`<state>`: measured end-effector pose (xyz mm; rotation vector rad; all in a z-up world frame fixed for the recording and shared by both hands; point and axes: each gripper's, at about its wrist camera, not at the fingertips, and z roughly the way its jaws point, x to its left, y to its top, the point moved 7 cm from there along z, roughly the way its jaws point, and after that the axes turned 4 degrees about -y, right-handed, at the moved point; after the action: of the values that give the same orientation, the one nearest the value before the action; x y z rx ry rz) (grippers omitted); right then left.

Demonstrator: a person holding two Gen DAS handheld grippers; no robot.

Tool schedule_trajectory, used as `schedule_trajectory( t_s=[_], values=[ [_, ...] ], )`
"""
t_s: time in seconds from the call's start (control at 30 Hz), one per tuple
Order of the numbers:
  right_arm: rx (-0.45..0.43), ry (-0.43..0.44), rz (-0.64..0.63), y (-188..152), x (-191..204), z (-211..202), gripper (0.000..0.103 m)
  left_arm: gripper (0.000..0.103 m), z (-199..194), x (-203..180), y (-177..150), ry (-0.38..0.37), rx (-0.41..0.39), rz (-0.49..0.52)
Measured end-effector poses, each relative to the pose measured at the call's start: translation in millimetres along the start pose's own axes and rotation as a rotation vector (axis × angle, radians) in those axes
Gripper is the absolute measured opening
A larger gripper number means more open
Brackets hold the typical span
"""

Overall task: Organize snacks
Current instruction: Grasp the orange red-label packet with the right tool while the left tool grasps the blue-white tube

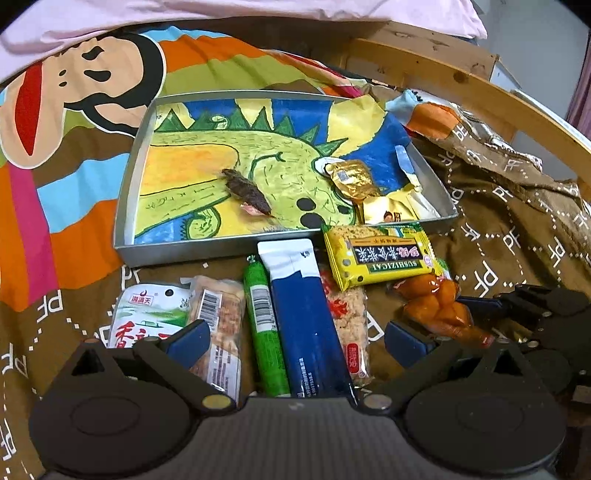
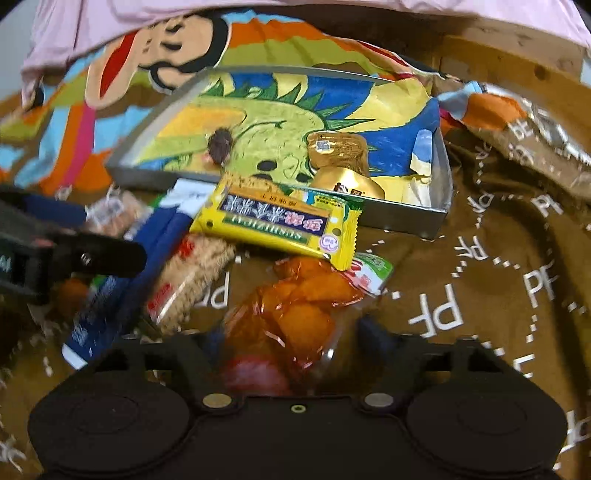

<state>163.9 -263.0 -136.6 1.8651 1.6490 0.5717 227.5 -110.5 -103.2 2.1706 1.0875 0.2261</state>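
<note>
Snack packets lie on a brown bedspread in front of a metal tray (image 1: 125, 206). My left gripper (image 1: 297, 341) hangs open above a blue packet (image 1: 303, 314) and a green sausage stick (image 1: 264, 325), with nothing pressed between its fingers. My right gripper (image 2: 291, 339) has its fingers on both sides of an orange snack packet (image 2: 291, 306), which fills the gap between them. A yellow packet (image 2: 280, 221) rests against the tray's front wall, just beyond the orange one. In the tray lie a dark brown snack (image 1: 247, 192) and two gold packets (image 1: 351, 177).
A white and green packet (image 1: 147, 317), a barcoded bar (image 1: 218, 325) and a rice cracker bar (image 1: 349, 321) lie beside the blue packet. A wooden bed rail (image 1: 461, 77) curves at the back right. A pink cloth (image 1: 221, 11) lies beyond the tray.
</note>
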Motion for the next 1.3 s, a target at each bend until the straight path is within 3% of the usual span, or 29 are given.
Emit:
schedule_trajectory(
  t_s=[0.07, 0.17, 0.43, 0.73, 0.83, 0.9, 0.93, 1.07, 1.23, 1.3],
  values=[
    [0.026, -0.009, -0.003, 0, -1, -6, 0.043, 0.102, 0, -1, -1, -0.020, 0.005, -0.006],
    [0.064, 0.018, 0.021, -2, -4, -15, 0.040, 0.102, -1, -4, -1, -0.056, 0.000, -0.019],
    [0.067, 0.043, 0.013, -4, -4, -15, 0.041, 0.089, 7, -14, -4, -0.107, 0.025, 0.017],
    [0.059, 0.041, -0.004, -4, -2, -13, 0.046, 0.081, 16, -16, -6, -0.062, 0.042, 0.050],
    [0.039, 0.030, -0.024, -3, 0, -13, 0.045, 0.072, 18, -18, -5, -0.028, 0.043, 0.071],
    [0.032, 0.023, -0.039, -3, 2, -12, 0.046, 0.050, 19, -21, -5, -0.022, 0.047, 0.089],
    [0.030, 0.020, -0.042, -3, 3, -12, 0.046, 0.047, 20, -22, -6, -0.024, 0.062, 0.089],
    [0.027, 0.020, -0.042, -3, 3, -12, 0.046, 0.048, 23, -27, -9, 0.009, 0.076, 0.135],
    [-0.001, 0.017, -0.068, -2, 4, -9, 0.047, 0.053, 31, -19, -8, -0.015, 0.102, 0.032],
    [-0.012, 0.029, -0.065, -1, 3, -8, 0.053, 0.051, 32, -17, -6, -0.022, 0.104, -0.001]
  ],
)
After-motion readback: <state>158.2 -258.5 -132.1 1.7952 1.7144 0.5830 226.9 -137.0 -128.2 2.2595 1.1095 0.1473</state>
